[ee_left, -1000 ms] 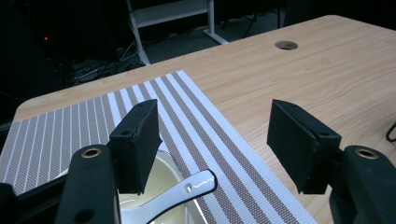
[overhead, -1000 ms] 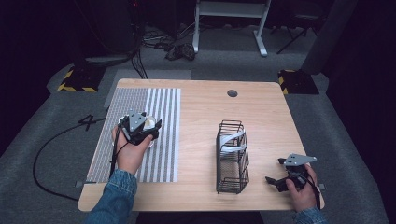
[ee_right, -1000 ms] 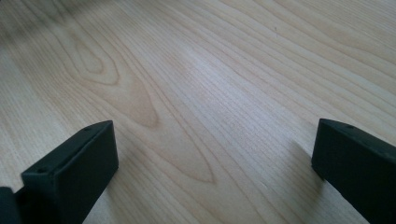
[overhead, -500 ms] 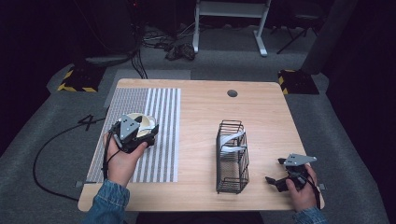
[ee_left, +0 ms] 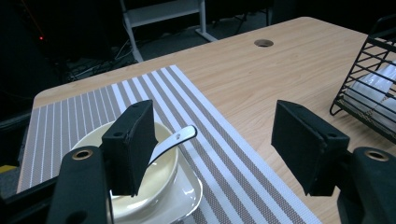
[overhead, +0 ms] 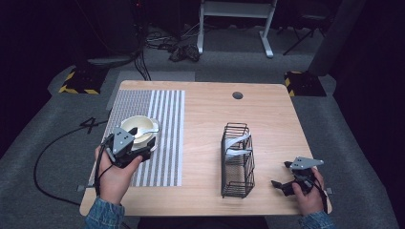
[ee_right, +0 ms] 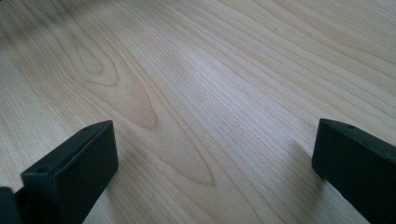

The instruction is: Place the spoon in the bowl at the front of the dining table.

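The wooden table (overhead: 205, 109) spreads across the middle of the high view. A striped placemat (overhead: 162, 124) covers its left part. Right of centre stands a black wire rack (overhead: 237, 160) with white plates (overhead: 237, 145) slotted into its far end. At the placemat's left edge a cream bowl (overhead: 138, 129) sits on a white plate (ee_left: 187, 196), a white spoon (ee_left: 175, 140) leaning out of it. My left gripper (ee_left: 215, 140) hovers at the lower left, just beside the bowl, jaws spread wide and holding nothing. My right gripper (ee_right: 212, 158) rests low at the lower right of the table, jaws likewise wide apart over bare wood.
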`<state>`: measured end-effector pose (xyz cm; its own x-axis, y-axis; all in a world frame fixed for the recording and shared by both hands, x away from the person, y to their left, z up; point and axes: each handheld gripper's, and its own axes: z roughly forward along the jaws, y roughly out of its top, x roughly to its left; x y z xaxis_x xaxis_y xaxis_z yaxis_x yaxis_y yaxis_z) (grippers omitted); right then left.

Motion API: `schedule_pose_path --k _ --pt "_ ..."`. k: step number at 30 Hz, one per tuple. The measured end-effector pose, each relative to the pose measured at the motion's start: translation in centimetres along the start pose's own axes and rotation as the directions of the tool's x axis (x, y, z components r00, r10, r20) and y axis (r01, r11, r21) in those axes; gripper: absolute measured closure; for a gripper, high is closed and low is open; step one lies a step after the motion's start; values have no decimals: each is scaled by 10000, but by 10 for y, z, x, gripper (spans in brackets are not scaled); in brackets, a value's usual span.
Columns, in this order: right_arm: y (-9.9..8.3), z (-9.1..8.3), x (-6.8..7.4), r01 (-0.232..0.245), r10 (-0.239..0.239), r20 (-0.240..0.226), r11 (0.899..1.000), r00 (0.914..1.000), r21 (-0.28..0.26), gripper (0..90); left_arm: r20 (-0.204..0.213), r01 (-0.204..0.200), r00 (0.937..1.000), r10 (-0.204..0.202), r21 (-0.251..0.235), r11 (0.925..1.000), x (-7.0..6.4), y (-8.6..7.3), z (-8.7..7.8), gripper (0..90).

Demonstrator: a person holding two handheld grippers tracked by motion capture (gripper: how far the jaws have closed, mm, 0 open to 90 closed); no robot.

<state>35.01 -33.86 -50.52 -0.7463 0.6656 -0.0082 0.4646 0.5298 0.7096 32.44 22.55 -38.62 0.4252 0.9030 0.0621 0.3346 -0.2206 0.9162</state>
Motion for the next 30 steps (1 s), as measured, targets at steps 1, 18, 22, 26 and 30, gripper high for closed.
schedule_pose_path --k 1,18,22,26,30 --pt "0 0 0 2 -2 0 10000 10000 -1 3 -22 24 10000 -24 -10 10000 1 -1 -2 306" --pt "0 0 0 4 -4 3 10000 10000 2 4 133 -226 9997 225 106 9997 11 -27 -26 290" --pt "0 0 0 0 0 2 10000 10000 2 4 137 -63 9999 61 150 9999 14 -33 -32 281" --pt "0 0 0 1 -1 -6 10000 10000 -6 4 124 47 9999 -50 260 9997 17 -39 -37 257" --pt "0 0 0 3 -3 4 10000 10000 3 4 -64 44 10000 -42 342 9994 20 -45 -40 207"
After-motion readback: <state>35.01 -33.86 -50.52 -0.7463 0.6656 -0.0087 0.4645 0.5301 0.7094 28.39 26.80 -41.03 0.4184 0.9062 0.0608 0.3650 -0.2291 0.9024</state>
